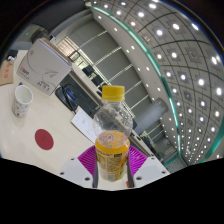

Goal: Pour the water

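Observation:
A clear plastic bottle [111, 130] with a yellow cap and a yellow label stands between my fingers. My gripper [111, 158] is shut on the bottle, the purple pads [84, 156] pressing its labelled lower part on both sides. The view is tilted, so the bottle appears lifted off the white table [30, 150]. A white paper cup [22, 98] stands on the table to the left, well beyond the fingers. The bottle's base is hidden behind the fingers.
A red round coaster [43, 138] lies on the table left of the bottle. A white box [45, 65] with print stands behind the cup. A sheet of paper [85, 122] lies just behind the bottle. Desks and ceiling lights fill the room beyond.

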Available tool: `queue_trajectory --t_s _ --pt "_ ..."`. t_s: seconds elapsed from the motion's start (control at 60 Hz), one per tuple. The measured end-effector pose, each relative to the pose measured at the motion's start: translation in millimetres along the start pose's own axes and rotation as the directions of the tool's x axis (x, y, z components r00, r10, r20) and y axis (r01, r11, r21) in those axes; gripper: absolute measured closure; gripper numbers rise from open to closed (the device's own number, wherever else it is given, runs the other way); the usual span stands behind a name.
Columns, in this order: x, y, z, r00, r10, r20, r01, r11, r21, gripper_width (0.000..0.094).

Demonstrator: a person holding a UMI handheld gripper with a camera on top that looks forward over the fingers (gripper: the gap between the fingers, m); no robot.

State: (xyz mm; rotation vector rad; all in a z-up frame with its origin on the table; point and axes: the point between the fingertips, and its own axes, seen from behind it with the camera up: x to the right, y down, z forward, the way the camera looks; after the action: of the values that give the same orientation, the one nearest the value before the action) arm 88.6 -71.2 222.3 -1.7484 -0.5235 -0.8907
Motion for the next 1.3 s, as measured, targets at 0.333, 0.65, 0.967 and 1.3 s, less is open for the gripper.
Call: queue_trajectory --t_s 0.333,0.65,0.967,1.3 --pt "-110 -134 30 0.663 -0.726 -0.182 0.746 0.662 0.074 0.0534" --pt "-169 -169 38 0.378 -0.891 -0.252 0.926 0.361 0.112 0.0533" --pt "-140 -166 24 0.848 -0.530 0.006 0.518 0.831 0.201 0.0528" --pt "-150 -129 31 0.849 0.290 0.441 -0.357 0.931 0.074 0.0527"
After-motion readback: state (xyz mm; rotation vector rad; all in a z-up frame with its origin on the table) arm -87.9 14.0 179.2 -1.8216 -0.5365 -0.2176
